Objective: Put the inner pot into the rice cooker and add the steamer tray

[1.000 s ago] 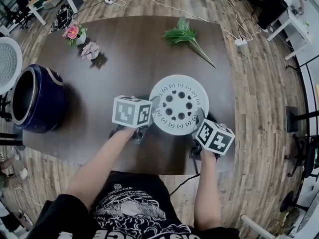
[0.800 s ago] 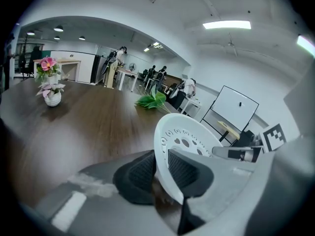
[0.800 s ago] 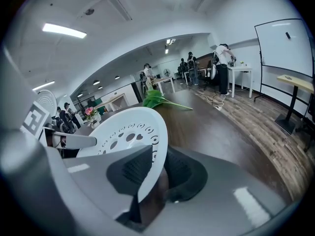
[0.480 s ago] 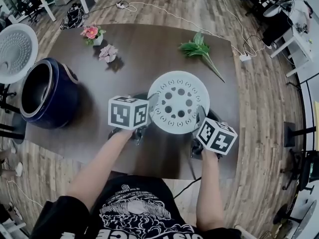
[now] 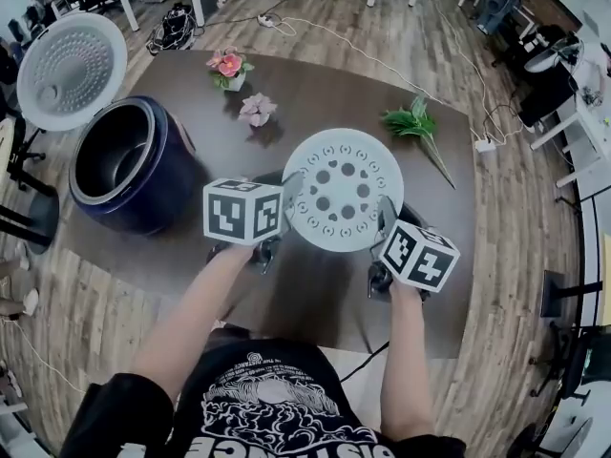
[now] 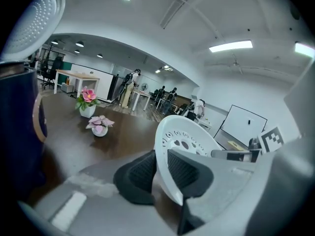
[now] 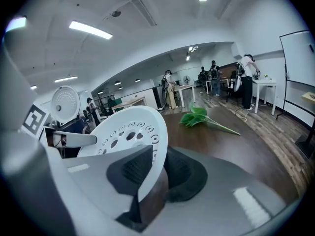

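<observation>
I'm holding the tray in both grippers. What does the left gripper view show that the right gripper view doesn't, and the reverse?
Only the left gripper view shows the pink potted flower and the smaller potted plant beside it. Only the right gripper view shows the green leafy sprig. Both show the white steamer tray, clamped at its rim by that view's own jaws, and the cooker's raised white lid.

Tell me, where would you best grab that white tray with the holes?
Probably by its thin rim, at opposite edges, one claw from each side. The steamer tray is a wide, flat disc, too broad to span, but its edge slips between jaws. The left claw and right claw pinch it that way now.
</observation>
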Available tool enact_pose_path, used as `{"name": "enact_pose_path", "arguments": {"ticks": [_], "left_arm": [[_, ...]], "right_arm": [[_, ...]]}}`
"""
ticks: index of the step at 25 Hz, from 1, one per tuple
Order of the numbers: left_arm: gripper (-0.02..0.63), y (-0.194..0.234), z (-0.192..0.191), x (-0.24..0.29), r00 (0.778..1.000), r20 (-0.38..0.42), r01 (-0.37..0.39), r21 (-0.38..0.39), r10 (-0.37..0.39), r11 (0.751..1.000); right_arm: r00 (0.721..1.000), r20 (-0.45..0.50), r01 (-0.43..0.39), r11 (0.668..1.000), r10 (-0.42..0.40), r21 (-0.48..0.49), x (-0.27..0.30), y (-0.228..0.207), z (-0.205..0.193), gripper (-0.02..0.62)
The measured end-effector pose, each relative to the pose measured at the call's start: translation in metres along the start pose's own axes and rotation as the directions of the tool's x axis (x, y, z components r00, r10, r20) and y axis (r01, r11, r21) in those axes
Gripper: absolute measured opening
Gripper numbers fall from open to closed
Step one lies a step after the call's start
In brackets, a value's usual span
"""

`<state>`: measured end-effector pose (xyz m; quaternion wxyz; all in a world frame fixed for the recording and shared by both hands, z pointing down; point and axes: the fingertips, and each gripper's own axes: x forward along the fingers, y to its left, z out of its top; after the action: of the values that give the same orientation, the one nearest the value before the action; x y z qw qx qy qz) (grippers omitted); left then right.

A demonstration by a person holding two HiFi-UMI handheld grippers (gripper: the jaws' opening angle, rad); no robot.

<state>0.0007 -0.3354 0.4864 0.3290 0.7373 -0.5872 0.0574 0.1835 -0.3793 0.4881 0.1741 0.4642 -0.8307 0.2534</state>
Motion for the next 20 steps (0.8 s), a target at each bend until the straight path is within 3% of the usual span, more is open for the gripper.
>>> {"name": "enact_pose_path", "arguments": {"ticks": [11, 20], "left_arm": [[0.079, 0.055, 0.038, -0.076, 0.990, 0.108, -0.087, -0.039, 0.090, 0.995], [0.080, 0.085, 0.077, -0.131, 0.968, 0.197, -0.149, -0.040, 0.154, 0.988]], "right_arm": [[0.993, 0.015, -0.114, 0.990, 0.115, -0.085, 0.015, 0.095, 0.033, 0.071], [0.978, 0.036, -0.196, 0.969, 0.203, -0.151, 0.023, 0.161, 0.067, 0.071]]}}
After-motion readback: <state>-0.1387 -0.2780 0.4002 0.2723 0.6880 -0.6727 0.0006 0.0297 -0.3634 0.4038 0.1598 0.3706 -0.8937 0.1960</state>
